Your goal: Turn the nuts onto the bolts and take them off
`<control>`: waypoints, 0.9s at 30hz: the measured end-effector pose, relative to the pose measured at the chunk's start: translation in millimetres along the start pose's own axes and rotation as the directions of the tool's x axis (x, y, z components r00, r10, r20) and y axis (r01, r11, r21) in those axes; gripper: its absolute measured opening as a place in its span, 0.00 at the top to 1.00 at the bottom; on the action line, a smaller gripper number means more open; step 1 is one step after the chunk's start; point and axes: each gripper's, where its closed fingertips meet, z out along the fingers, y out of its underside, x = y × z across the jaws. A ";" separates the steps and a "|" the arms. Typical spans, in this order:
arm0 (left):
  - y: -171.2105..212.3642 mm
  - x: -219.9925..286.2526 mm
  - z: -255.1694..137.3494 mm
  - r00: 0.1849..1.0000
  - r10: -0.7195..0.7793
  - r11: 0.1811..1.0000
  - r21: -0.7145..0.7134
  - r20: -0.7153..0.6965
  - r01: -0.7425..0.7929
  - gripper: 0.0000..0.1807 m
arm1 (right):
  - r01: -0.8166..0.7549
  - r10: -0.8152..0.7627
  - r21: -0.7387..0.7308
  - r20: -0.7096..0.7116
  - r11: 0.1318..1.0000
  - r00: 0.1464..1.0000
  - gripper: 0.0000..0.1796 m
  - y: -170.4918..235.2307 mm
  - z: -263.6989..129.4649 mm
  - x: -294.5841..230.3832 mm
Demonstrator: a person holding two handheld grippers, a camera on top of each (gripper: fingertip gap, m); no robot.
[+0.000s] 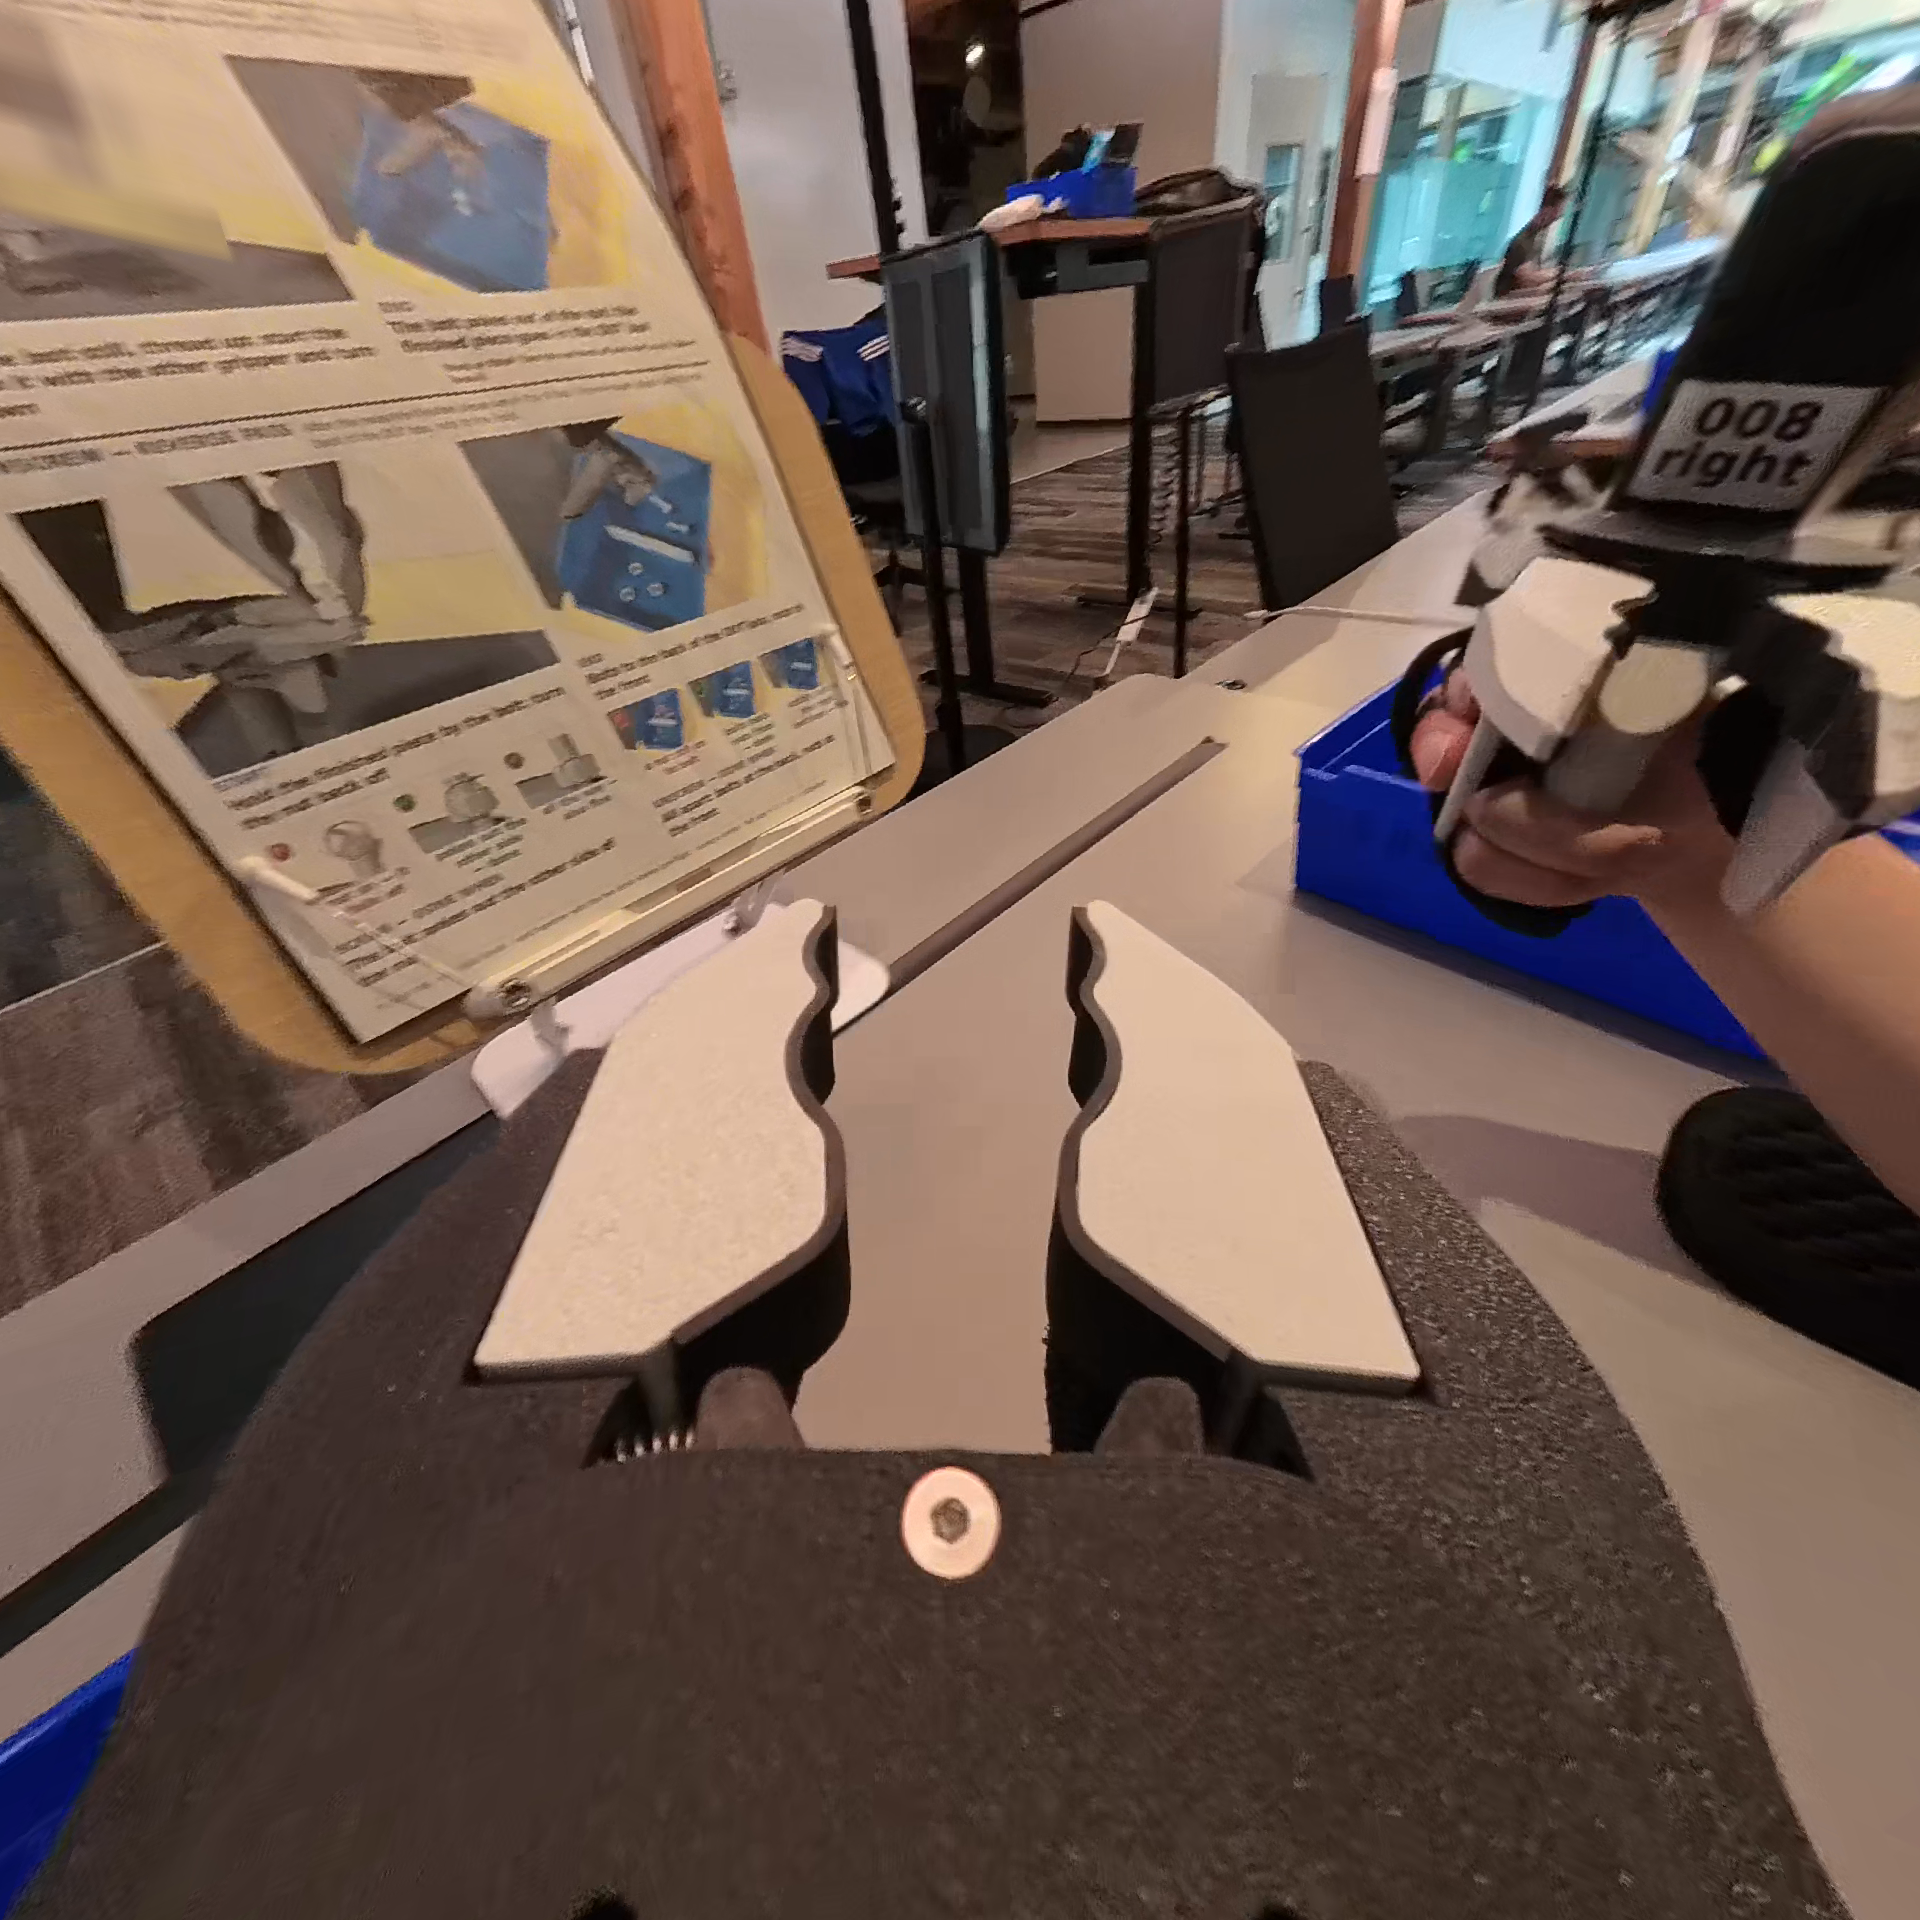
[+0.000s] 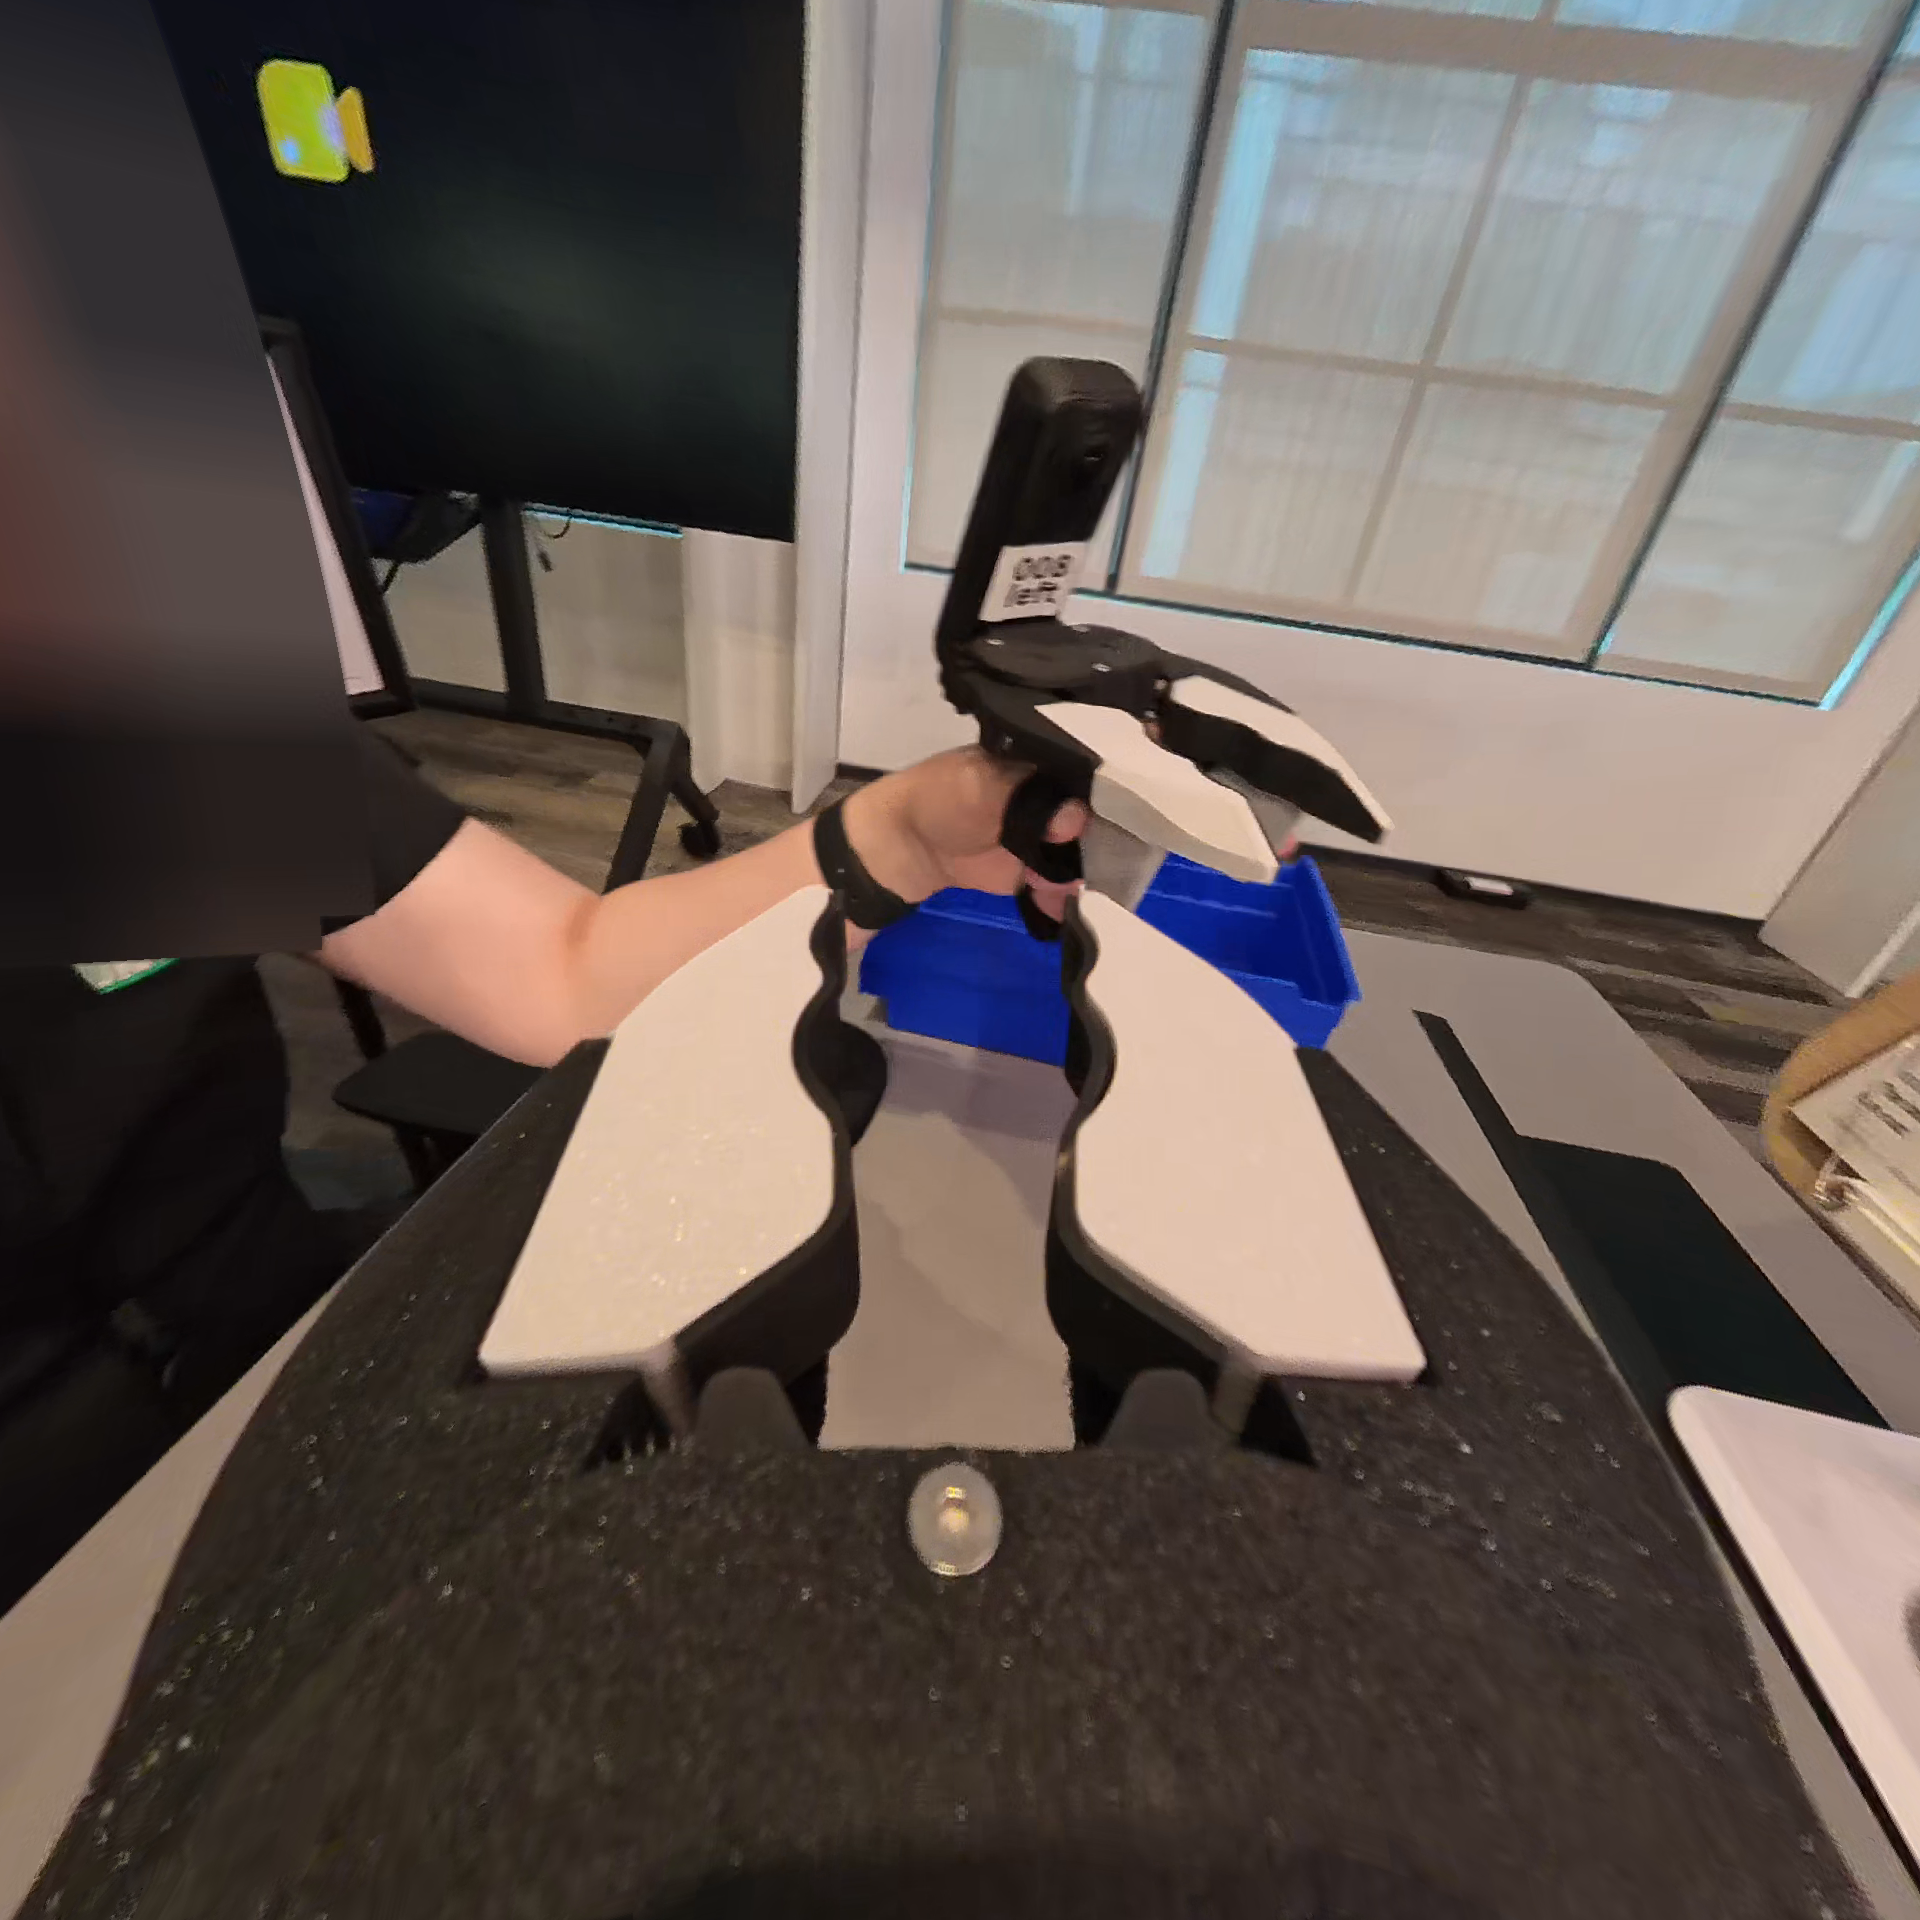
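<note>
Both the left gripper (image 1: 951, 961) and right gripper (image 2: 951, 951) hover agape, empty, above the grey worktop (image 1: 1039, 831); no nuts or bolts visible, though presumably small, hard, slippery steel.

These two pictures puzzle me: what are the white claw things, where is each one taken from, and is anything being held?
No robot here: a person holds a hand-held claw in each hand, each with its own camera looking along its two white fingers. The left wrist view shows the left claw open and empty above a grey table, with the right claw farther off above a blue bin and an instruction board standing left. The right wrist view shows the right claw, also open and empty, facing the left claw above another blue bin. No nuts or bolts are visible.
</note>
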 end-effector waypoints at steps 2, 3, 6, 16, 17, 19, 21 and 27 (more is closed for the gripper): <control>0.0 -6.5 -10.9 0.999 0.024 0.999 -0.037 0.046 -0.022 0.77 | -0.012 0.013 0.015 -0.052 1.000 0.999 0.78 2.8 -4.5 10.2; -2.8 -8.2 -17.9 0.998 0.023 0.999 -0.041 0.060 -0.020 0.77 | -0.022 0.023 0.014 -0.079 1.000 0.997 0.78 5.1 -6.9 15.9; -12.4 -15.8 -43.1 0.995 0.018 0.998 -0.057 0.097 -0.013 0.77 | -0.054 0.051 -0.016 -0.150 0.998 0.987 0.78 16.5 -12.5 31.6; 81.5 -94.9 -173.2 0.934 0.207 0.817 -0.577 0.291 -0.001 0.78 | -0.026 -0.025 -0.174 -0.282 0.984 0.959 0.80 36.4 -19.2 53.2; 96.0 -101.4 -187.1 0.933 0.202 0.786 -0.617 0.297 0.027 0.78 | -0.024 -0.028 -0.182 -0.280 0.983 0.960 0.80 37.2 -18.8 53.3; 122.5 -110.9 -211.5 0.936 0.185 0.727 -0.683 0.299 0.074 0.79 | -0.024 -0.031 -0.194 -0.277 0.981 0.960 0.80 38.9 -17.7 53.3; 143.5 -119.1 -230.4 0.936 0.187 0.678 -0.729 0.299 0.097 0.80 | -0.025 -0.029 -0.190 -0.273 0.981 0.962 0.80 39.9 -16.6 52.6; 197.2 -116.5 -262.6 0.960 0.278 0.436 -0.893 0.014 -0.113 0.78 | -0.050 -0.003 -0.193 -0.262 0.980 0.965 0.80 47.2 -16.2 51.5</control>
